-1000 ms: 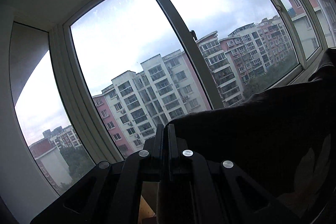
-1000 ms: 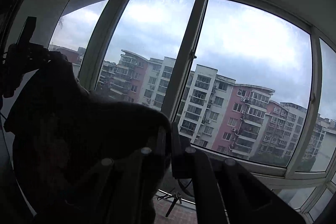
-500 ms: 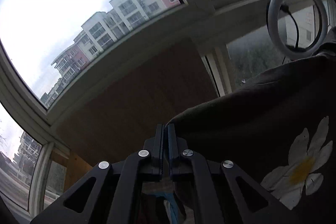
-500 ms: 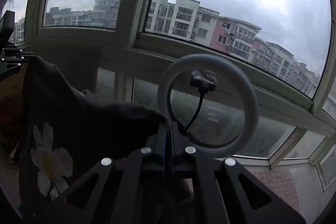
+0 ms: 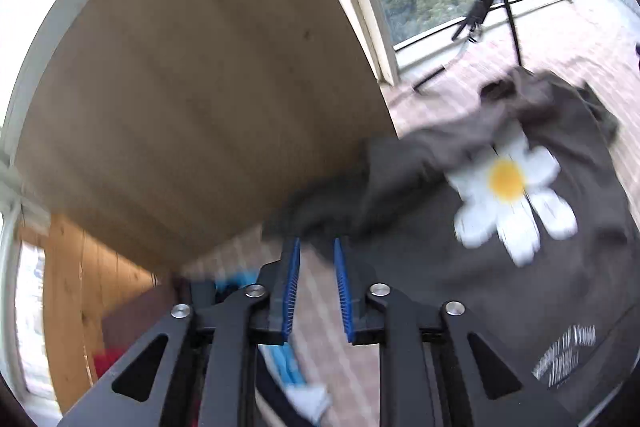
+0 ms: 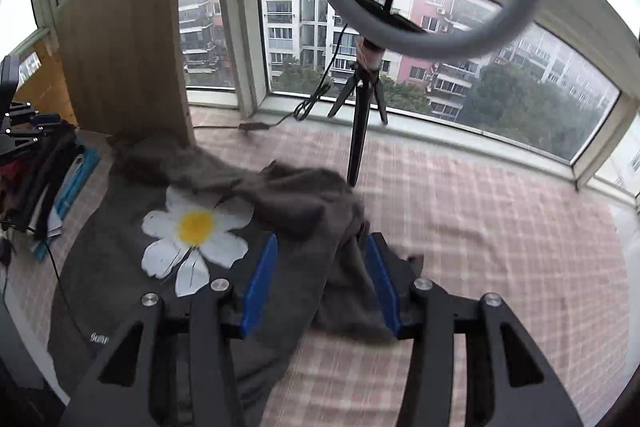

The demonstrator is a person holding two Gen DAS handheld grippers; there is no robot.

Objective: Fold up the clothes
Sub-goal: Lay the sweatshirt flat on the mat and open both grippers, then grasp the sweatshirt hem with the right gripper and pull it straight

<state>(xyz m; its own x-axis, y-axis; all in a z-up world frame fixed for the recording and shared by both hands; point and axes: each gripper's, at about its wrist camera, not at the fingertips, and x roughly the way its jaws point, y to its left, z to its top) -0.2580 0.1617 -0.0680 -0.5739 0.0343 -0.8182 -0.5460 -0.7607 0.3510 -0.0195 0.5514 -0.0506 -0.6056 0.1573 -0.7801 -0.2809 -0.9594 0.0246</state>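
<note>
A dark grey T-shirt (image 6: pixel 296 199) with a white daisy print (image 6: pixel 196 227) lies rumpled on a pink checked cloth (image 6: pixel 480 227). My right gripper (image 6: pixel 322 251) hovers low over the shirt's bunched right shoulder. Its jaws are opening, and fabric lies between the blue pads (image 6: pixel 262 269) without being pressed. In the left wrist view the same T-shirt (image 5: pixel 460 287) spreads to the right. My left gripper (image 5: pixel 316 253) is just short of its near edge, with jaws opening a little and only checked cloth showing between them.
A ring light on a tripod (image 6: pixel 360 131) stands just beyond the shirt, its cable (image 6: pixel 256 126) trailing along the window sill. A wooden board (image 6: pixel 124 67) stands upright at the back left. Piled clothes (image 6: pixel 48 179) lie at the far left.
Both grippers have swung down from facing the window to low over the checked cloth. They held the shirt up shut on it; now it lies spread and both jaws have come apart.
</note>
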